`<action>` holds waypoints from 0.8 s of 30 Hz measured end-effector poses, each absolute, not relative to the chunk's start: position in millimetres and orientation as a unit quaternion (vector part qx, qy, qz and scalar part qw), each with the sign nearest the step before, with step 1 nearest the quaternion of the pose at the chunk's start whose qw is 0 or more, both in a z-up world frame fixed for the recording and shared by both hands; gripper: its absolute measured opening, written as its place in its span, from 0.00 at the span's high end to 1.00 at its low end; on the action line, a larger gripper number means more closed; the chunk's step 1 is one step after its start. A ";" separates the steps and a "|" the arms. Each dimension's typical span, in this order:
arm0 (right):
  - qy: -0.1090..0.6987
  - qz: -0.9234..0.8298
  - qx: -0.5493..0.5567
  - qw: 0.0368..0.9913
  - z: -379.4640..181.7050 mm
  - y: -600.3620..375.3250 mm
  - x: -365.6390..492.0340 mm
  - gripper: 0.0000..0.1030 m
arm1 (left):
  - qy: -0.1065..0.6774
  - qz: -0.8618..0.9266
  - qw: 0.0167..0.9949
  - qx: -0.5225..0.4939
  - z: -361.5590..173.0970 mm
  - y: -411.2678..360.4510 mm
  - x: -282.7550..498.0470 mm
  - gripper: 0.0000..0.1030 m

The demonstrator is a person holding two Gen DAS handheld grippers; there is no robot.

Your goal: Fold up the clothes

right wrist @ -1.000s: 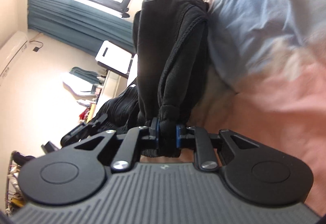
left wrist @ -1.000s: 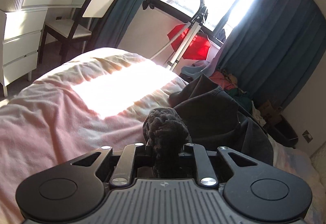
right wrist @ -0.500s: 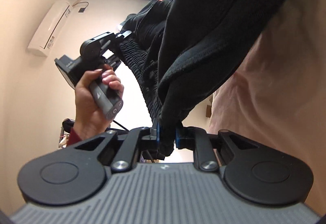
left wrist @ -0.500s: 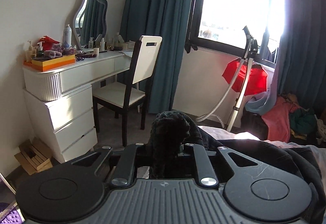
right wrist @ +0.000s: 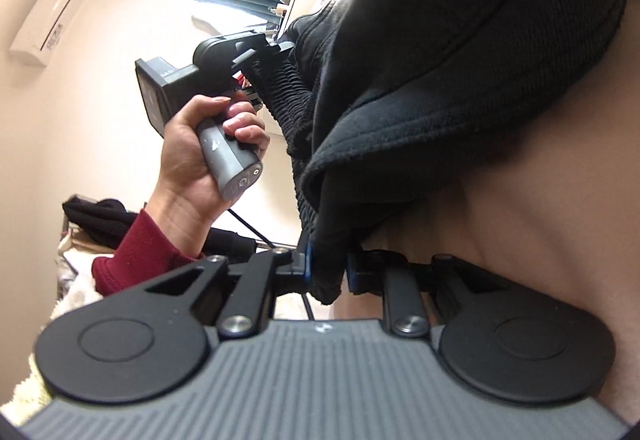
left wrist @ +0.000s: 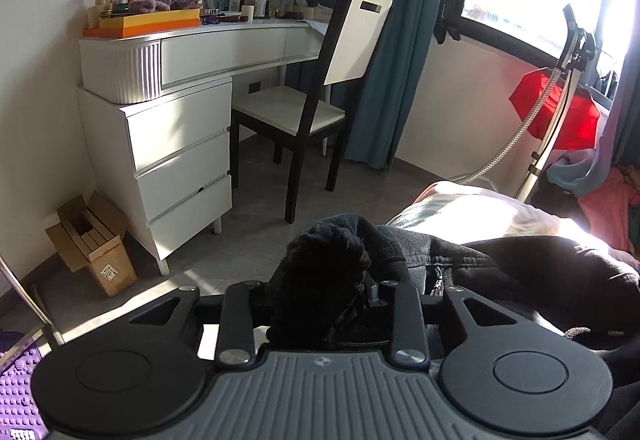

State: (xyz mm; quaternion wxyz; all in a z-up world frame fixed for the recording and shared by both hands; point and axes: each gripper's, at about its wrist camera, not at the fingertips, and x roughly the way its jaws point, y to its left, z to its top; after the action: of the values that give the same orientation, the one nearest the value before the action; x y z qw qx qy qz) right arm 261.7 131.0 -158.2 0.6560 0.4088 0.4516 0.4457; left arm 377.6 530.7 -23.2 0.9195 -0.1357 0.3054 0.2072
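Note:
A black garment (left wrist: 500,272) with a ribbed elastic waistband is held up between both grippers, partly draped on the pink bed (left wrist: 460,203). My left gripper (left wrist: 320,292) is shut on the bunched waistband, which hides its fingertips. My right gripper (right wrist: 326,268) is shut on another edge of the black garment (right wrist: 460,59), with blue pads either side of the cloth. The right wrist view also shows the left gripper (right wrist: 256,51) held in a hand with a red sleeve, gripping the ribbed waistband (right wrist: 288,99).
A white dressing table (left wrist: 180,87) with drawers and bottles stands at left, with a black-and-white chair (left wrist: 320,87) beside it. A cardboard box (left wrist: 92,240) sits on the floor. A garment steamer with a red cloth (left wrist: 560,111) stands by the window. Teal curtains hang behind.
Both grippers have lifted the garment off the bed and swung round. The left view now faces the dressing table and chair; the right view looks up at the raised cloth and the left hand.

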 end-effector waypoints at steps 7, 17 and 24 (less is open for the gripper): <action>0.411 0.441 0.294 0.742 -103.0 96.4 222.6 0.16 | 0.270 0.208 0.937 -0.082 19.7 465.1 304.5 0.01; 0.283 0.359 0.177 0.872 0.4 -47.8 158.6 0.17 | 0.201 0.093 0.969 -0.112 86.4 293.9 164.2 0.01; 0.212 0.281 0.115 0.929 41.0 -147.3 117.3 0.17 | 0.183 0.032 0.981 -0.061 92.9 158.5 83.5 0.01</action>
State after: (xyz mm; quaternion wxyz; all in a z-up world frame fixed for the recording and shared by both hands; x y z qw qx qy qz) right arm 117.3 -147.3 41.0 0.9288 0.1153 0.2117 0.2813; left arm 83.5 158.5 92.9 0.9807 -0.0613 0.1827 0.0320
